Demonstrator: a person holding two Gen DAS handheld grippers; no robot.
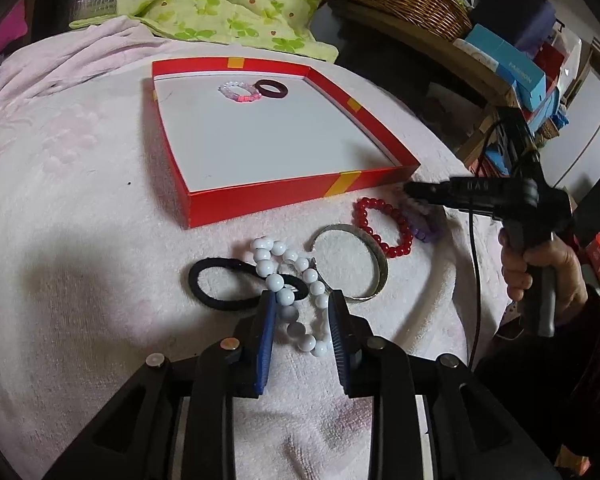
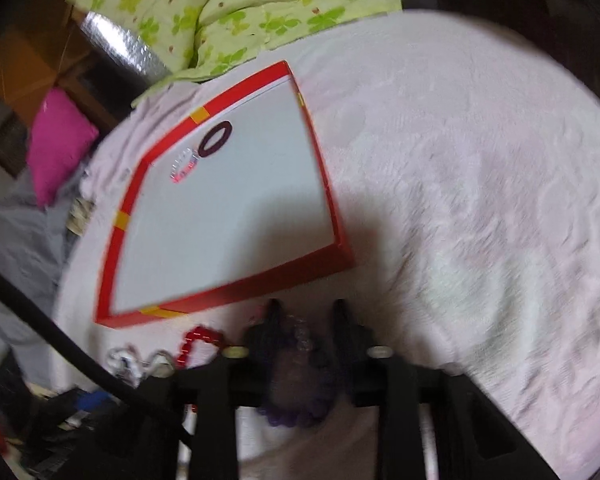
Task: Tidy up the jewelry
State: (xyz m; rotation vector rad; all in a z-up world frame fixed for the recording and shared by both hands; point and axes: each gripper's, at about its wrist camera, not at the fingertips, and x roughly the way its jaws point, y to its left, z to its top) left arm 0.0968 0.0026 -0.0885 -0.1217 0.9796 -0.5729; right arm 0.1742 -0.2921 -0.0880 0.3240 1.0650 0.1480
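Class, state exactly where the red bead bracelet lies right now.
In the left wrist view, the red bead bracelet lies on the pink towel, right of the silver bangle.

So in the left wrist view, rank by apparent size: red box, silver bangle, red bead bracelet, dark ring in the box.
1. red box
2. silver bangle
3. red bead bracelet
4. dark ring, though it lies farthest away, so its true size is unsure.

This is a home bedroom: a soft pink blanket [image 1: 80,168] covers a bed, a green flowery quilt [image 1: 220,4] lies far back, and a basket [image 1: 412,0] sits far right.
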